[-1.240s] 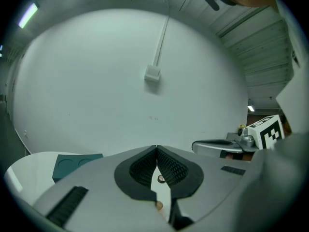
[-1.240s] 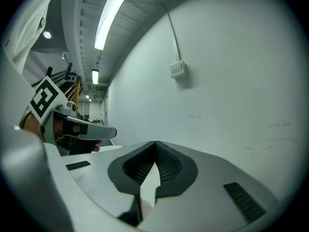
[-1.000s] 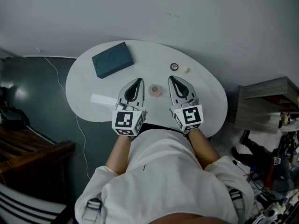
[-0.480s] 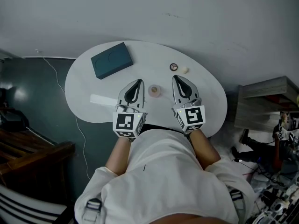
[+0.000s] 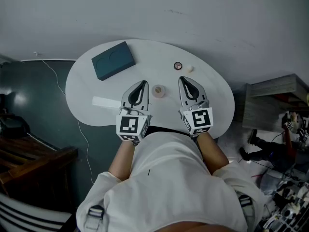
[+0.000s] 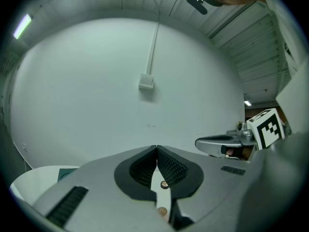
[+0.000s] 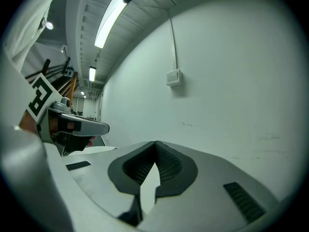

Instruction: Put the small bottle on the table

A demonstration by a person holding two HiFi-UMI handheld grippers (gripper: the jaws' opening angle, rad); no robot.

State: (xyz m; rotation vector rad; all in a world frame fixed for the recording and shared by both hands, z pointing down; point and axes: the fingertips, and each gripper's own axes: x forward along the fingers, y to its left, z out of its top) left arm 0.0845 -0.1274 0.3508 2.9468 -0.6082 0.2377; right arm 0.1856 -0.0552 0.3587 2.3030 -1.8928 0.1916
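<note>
- Small bottle (image 5: 159, 91) stands on the worktop (image 5: 215, 103) between the grippers, touching neither. Seen from above, its form is hard to make out.
- Left gripper (image 5: 143, 83) and right gripper (image 5: 182, 79): jaws closed, empty.
- Right gripper has edged slightly away from the bottle since a second ago.

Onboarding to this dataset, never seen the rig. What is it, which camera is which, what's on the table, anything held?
No robot: a person holds a two-jaw gripper in each hand; the marker cubes are part of them. The top-down picture is from a head camera; the other two ride on the grippers and look along their jaws. On the white table: a teal box, a flat white strip, a small round container between the grippers, a dark disc and a cream bit. The left gripper and right gripper are shut, empty.
</note>
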